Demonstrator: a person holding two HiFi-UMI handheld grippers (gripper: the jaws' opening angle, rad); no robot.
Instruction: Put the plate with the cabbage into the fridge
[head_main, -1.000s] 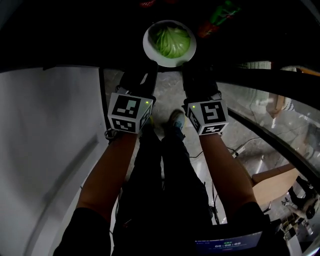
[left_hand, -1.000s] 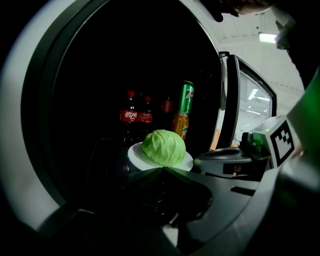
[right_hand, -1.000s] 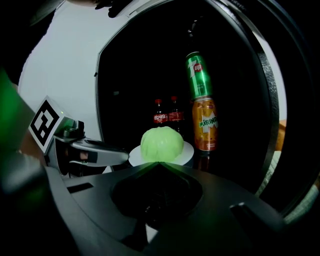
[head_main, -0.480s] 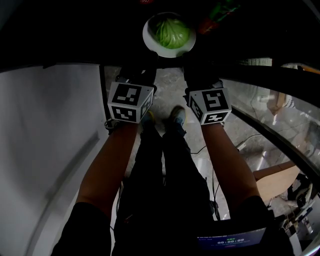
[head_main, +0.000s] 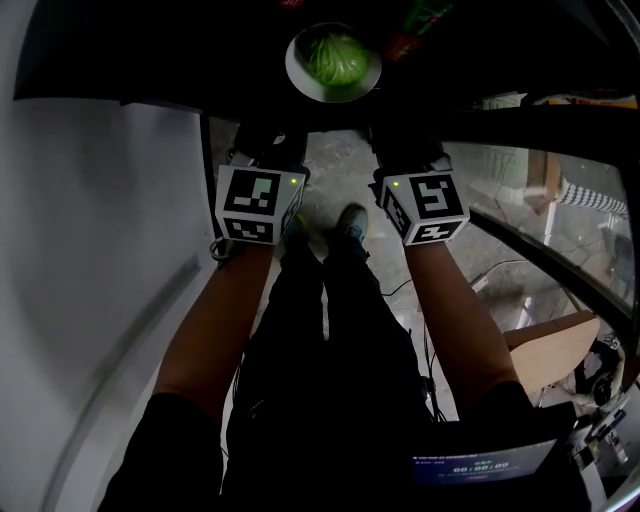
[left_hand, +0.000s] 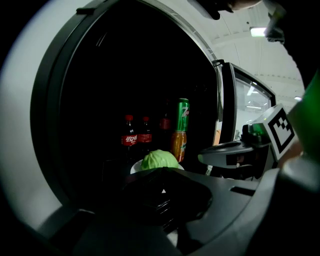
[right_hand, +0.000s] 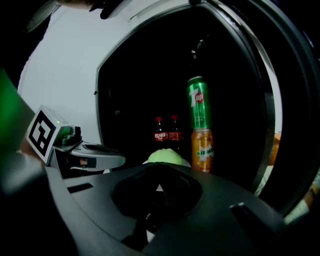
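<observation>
Plate (head_main: 294, 70) bearing cabbage (head_main: 337, 58) is sitting in fridge (left_hand: 125, 75); left gripper (left_hand: 162, 170), right gripper (right_hand: 159, 165) hovering near plate, jaws pressed together, empty; forward nudge risking toppling cans (right_hand: 200, 122) beside plate.

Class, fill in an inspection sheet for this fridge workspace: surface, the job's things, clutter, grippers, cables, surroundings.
Surface: fridge interior dark; what the plate rests on cannot be told.
Job's things: white plate with cabbage, inside the fridge, ahead of both grippers.
Clutter: two cola bottles at the back; green can above an orange can.
Grippers: left gripper and right gripper side by side, pointing at the plate's near rim; jaws too dark to tell whether they grip.
Cables: thin cable on the floor.
Surroundings: glass door open at right; white panel at left.
</observation>
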